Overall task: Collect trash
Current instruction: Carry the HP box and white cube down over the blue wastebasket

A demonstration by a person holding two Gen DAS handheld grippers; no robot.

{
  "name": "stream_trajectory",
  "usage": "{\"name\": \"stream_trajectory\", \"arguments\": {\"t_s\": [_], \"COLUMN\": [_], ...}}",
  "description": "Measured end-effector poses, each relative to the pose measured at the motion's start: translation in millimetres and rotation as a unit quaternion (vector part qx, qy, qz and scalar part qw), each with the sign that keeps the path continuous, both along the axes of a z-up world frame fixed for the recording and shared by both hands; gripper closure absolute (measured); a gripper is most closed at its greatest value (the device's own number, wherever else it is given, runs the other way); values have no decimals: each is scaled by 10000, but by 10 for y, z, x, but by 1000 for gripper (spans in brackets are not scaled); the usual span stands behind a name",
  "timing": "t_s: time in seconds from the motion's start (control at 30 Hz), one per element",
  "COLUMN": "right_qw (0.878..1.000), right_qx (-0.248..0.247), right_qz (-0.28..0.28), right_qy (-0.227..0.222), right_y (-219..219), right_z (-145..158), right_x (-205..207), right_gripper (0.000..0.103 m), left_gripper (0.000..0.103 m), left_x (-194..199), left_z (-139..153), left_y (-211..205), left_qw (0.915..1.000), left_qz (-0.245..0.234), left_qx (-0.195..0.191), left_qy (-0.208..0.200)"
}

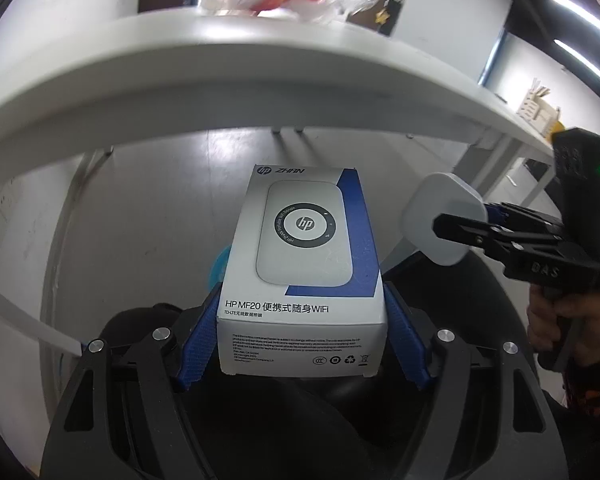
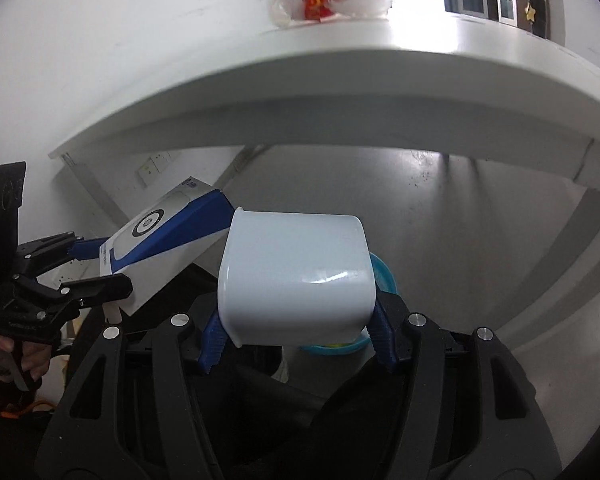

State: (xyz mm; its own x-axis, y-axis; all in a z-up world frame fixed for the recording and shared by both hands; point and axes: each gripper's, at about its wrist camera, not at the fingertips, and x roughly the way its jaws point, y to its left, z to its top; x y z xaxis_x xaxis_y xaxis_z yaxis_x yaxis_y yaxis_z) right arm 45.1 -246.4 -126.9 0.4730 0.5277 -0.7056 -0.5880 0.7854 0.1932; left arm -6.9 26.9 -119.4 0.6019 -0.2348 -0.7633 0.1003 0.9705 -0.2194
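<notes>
Left tool [image 1: 300, 344] clamps the white-and-blue cardboard WiFi box [image 1: 300, 264]; right tool [image 2: 296, 338] clamps the white plastic tub [image 2: 296, 276], both below the worktop [image 2: 340, 80]. Release only over the dark bin opening [image 1: 324, 412].

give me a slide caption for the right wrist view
Right gripper clamps a white plastic tub below the table edge; beside it the left gripper holds an HP box.
</notes>
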Motion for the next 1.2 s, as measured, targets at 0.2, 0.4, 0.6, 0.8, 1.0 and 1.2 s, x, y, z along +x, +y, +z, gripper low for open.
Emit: {"name": "stream_trajectory", "arguments": {"t_s": [0.2,0.4,0.6,0.8,1.0,1.2], "right_qw": [9995,9978,9947,9914,9858,9811], "right_qx": [-97,-407,-683,-704,-747,-860], "right_qz": [20,-120,-245,-279,-299,-333], "right_qy": [305,503,722,1072,1474,1703], "right_y": [104,219,380,419,537,622], "right_z": [-254,-536,-774,-985,-1214,-1434], "right_x": [69,277,568,801,1158,1319], "right_gripper": [47,47,47,47,47,47], "left_gripper": [28,28,28,28,28,28], "left_x": [277,594,997,1296,1514,1738], "left_z": [-340,-454,-779,-1080,-1292,-1531], "left_y": [99,-7,-19,97,87,48], "left_qw": [9982,9974,9928,9872,9842,9794], "left_qz": [250,75,32,203,333,387], "left_qx": [-75,261,536,395,318,242], "left_qy": [539,670,1075,1530,1711,1966]}}
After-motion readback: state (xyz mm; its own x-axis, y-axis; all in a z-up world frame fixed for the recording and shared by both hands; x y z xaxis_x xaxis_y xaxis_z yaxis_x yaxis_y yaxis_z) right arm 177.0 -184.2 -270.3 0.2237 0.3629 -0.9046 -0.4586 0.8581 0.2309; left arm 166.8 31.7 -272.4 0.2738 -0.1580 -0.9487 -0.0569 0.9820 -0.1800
